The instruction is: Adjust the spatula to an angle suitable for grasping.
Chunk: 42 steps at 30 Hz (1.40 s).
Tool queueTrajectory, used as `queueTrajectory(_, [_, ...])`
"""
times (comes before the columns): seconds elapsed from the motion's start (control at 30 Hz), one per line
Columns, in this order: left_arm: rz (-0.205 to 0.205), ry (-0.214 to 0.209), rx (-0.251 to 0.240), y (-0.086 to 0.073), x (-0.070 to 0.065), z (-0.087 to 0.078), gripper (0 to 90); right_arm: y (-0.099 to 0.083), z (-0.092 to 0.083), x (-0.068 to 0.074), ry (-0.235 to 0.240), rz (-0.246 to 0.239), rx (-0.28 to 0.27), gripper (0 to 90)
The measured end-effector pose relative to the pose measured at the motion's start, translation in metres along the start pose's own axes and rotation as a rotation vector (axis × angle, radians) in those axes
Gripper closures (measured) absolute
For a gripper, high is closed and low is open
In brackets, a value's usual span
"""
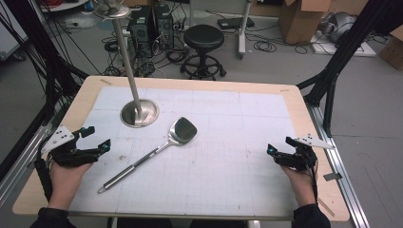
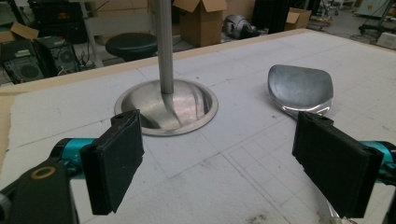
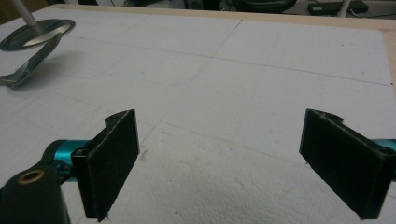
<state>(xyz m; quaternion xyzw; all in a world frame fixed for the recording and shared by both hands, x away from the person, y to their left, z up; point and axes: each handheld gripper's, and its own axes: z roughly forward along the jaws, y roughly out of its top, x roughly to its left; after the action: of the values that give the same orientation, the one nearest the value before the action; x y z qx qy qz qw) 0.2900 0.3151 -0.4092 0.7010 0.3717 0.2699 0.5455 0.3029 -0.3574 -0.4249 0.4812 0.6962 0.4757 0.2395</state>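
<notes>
both claws, left claw (image 1: 95, 138) and right claw (image 1: 277, 153), gape wide and empty near the bench's side edges. the spatula (image 1: 151, 154) lies mid-bench; its thin, slick handle could skid from a pinch, or swing into the stand (image 1: 139, 113).

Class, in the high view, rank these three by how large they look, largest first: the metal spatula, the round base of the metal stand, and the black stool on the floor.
1. Spatula, longest by far.
2 and 3. Stand base and stool look alike in width; the stool stands farther from the camera, so I leave them unranked.
</notes>
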Motion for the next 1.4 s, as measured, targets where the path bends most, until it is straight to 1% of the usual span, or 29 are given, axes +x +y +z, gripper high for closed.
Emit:
queueTrajectory(0.07, [0.002, -0.002, 0.0, 0.0, 0.0, 0.0, 16.9, 0.0, 0.0, 0.0, 0.003, -0.001, 0.0, 11.1])
queueTrajectory(0.13, [0.003, 0.005, -0.004, 0.0, 0.0, 0.0, 16.9, 0.0, 0.001, 0.0, 0.0, -0.004, 0.005, 11.1])
queueTrajectory(0.2, [-0.008, 0.007, -0.01, 0.0, 0.001, -0.001, 16.9, 0.0, 0.001, 0.0, -0.006, 0.0, 0.007, 11.1])
queueTrajectory(0.3, [-0.005, 0.008, -0.007, 0.0, 0.001, -0.001, 16.9, 0.0, 0.001, -0.001, -0.001, 0.004, 0.003, 11.1])
queueTrajectory(0.37, [-0.008, 0.011, -0.004, 0.0, 0.001, -0.001, 16.9, 0.0, 0.001, -0.001, -0.008, -0.003, 0.004, 11.1])
queueTrajectory(0.43, [-0.01, 0.014, -0.015, 0.001, 0.001, -0.002, 16.9, 0.0, 0.001, 0.0, -0.006, 0.004, 0.009, 11.1])
queueTrajectory(0.5, [-0.014, 0.011, -0.018, 0.001, 0.002, -0.003, 16.9, 0.0, 0.002, 0.0, -0.008, -0.001, 0.013, 11.1])
queueTrajectory(0.53, [-0.019, 0.013, -0.023, 0.001, 0.002, -0.003, 16.9, 0.0, 0.002, 0.001, -0.006, 0.004, 0.016, 11.1])
queueTrajectory(0.57, [-0.02, 0.01, -0.033, 0.002, 0.001, -0.004, 16.9, 0.0, 0.002, 0.001, -0.006, -0.002, 0.017, 11.1])
queueTrajectory(0.83, [-0.011, 0.003, -0.024, 0.005, -0.001, -0.004, 16.9, 0.0, 0.002, 0.0, -0.006, 0.0, 0.014, 11.1])
queueTrajectory(0.87, [0.001, 0.001, -0.023, 0.006, -0.003, -0.005, 16.9, 0.0, 0.002, 0.0, -0.007, 0.0, 0.016, 11.1])
queueTrajectory(0.9, [0.001, 0.001, -0.023, 0.006, -0.003, -0.005, 16.9, 0.0, 0.002, 0.0, -0.008, 0.001, 0.017, 11.1])
queueTrajectory(0.93, [0.009, 0.002, -0.015, 0.007, -0.004, -0.005, 16.9, 0.0, 0.002, 0.0, -0.007, 0.001, 0.016, 11.1])
queueTrajectory(1.0, [0.029, -0.006, -0.014, 0.011, -0.008, -0.004, 17.2, 0.0, 0.002, 0.0, -0.007, 0.002, 0.015, 11.1])
queueTrajectory(1.03, [0.029, -0.006, -0.014, 0.011, -0.008, -0.004, 17.2, 0.0, 0.002, 0.0, -0.007, 0.002, 0.015, 11.1])
queueTrajectory(1.07, [0.04, -0.014, -0.009, 0.014, -0.012, -0.003, 17.1, 0.001, 0.002, 0.0, -0.012, 0.013, 0.016, 11.1])
queueTrajectory(1.1, [0.04, -0.014, -0.009, 0.014, -0.012, -0.003, 17.1, 0.001, 0.002, 0.0, -0.012, 0.013, 0.016, 11.1])
queueTrajectory(1.13, [0.042, -0.025, -0.006, 0.017, -0.015, -0.002, 17.1, 0.001, 0.002, -0.001, -0.008, 0.011, 0.014, 11.1])
queueTrajectory(1.2, [0.047, -0.029, -0.007, 0.017, -0.017, -0.001, 17.1, 0.001, 0.002, -0.001, -0.011, 0.01, 0.014, 11.1])
queueTrajectory(1.27, [0.06, -0.044, 0.009, 0.02, -0.024, 0.004, 16.9, 0.0, 0.002, -0.001, -0.012, 0.008, 0.017, 11.1])
queueTrajectory(1.3, [0.06, -0.044, 0.009, 0.02, -0.024, 0.004, 16.8, 0.0, 0.002, -0.001, -0.013, 0.007, 0.018, 11.1])
queueTrajectory(1.37, [0.083, -0.061, 0.03, 0.022, -0.031, 0.008, 16.8, 0.0, 0.002, -0.001, -0.014, 0.007, 0.017, 11.1])
queueTrajectory(1.4, [0.084, -0.067, 0.033, 0.023, -0.033, 0.009, 16.8, 0.0, 0.002, -0.001, -0.014, 0.007, 0.018, 11.1])
